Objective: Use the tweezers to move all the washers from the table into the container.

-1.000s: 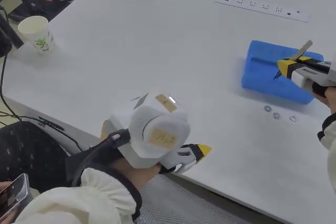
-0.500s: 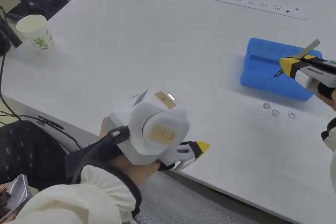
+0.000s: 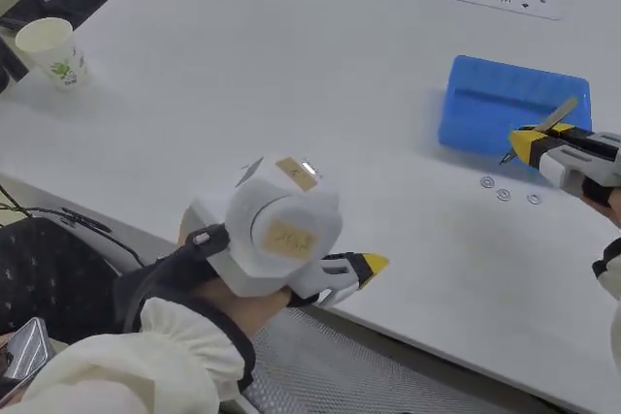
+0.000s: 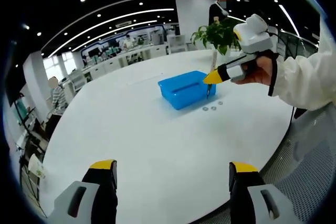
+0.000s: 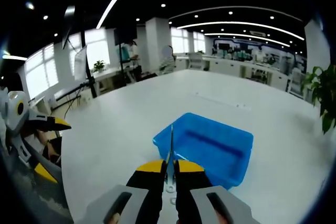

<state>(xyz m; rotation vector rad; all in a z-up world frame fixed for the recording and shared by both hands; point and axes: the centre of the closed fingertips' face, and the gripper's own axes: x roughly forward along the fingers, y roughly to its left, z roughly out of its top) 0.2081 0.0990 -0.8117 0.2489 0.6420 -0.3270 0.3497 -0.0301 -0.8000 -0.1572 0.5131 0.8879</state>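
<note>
Three washers (image 3: 503, 195): lying in a row on the table (image 3: 291, 65), just beside the near wall of the blue container (image 3: 514, 104).
Right tool (image 3: 522, 143): my jaws clenched on the tweezers (image 3: 562, 112), tip pointing down close to the washers.
Left tool (image 4: 171, 168): my jaws spread wide, nothing between them, low over the table's near edge, well apart from the container.

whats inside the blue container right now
The container looks bare inside: a plain blue floor with nothing seen on it. The tweezers and right gripper cover part of it, so that part cannot be checked. Three washers lie on the table outside it.
</note>
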